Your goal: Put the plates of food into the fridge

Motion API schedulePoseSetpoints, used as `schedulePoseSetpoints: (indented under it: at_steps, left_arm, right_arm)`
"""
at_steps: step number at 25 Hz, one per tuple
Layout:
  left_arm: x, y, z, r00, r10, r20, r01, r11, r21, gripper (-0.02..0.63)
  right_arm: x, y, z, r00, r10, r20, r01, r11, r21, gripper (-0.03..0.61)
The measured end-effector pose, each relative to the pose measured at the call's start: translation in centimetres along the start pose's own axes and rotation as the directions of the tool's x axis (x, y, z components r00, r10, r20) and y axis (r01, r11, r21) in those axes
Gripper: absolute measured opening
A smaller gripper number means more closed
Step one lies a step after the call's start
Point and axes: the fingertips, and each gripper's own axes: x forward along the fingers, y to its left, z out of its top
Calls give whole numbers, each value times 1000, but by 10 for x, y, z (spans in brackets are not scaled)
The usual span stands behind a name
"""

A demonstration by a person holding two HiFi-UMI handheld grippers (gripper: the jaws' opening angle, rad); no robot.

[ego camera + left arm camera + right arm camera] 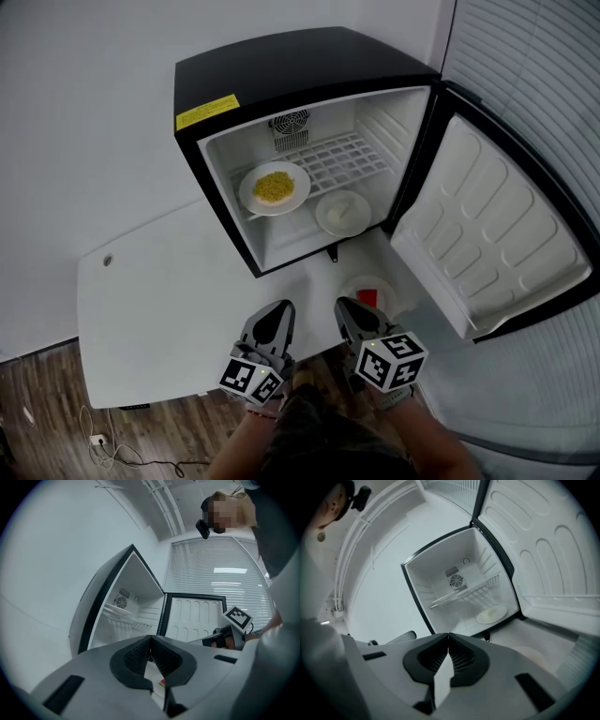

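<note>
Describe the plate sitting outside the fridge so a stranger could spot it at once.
Find the open black fridge on the white table. On the tabletop just before its doorway sits a white plate. It alone holds something red and lies outside; the yellow-food plate and pale-food plate sit inside.

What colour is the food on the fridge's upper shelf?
The food is yellow; the head view shows it best.

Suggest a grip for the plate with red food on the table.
Probably pinch the near rim of the plate with the right gripper, opened first, coming low from the person's side: it lies flat, red food mid-plate.
</note>
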Motion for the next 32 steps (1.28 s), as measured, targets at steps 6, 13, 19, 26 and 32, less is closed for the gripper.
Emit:
schedulePoseSetpoints:
  at_steps: [6, 13, 19, 26, 32]
  left_arm:
    - [-7, -24, 6, 999, -47, -7, 47, 999, 10, 6]
    - [-10, -45, 9, 993, -111, -24, 112, 994, 6, 6]
    - [-12, -56, 10, 991, -134, -18, 134, 991, 5, 6]
    - [-14, -64, 3, 988, -152, -33, 153, 988, 22, 6]
    - [-16, -62, -3, 990, -140, -32, 140, 990, -2, 6]
  right_arm:
    - [-32, 14, -3, 999, 4, 34, 1, 990, -144, 8]
    - [-59, 18, -12, 999, -5, 41, 12, 986, -165, 8]
    - [-68, 19, -29, 1000, -8, 20, 11, 986, -166, 8]
    - [-70, 22, -41, 1000, -8, 10, 10, 987, -163, 8]
    - [-75, -2, -59, 996, -88, -19, 85, 989, -120, 8]
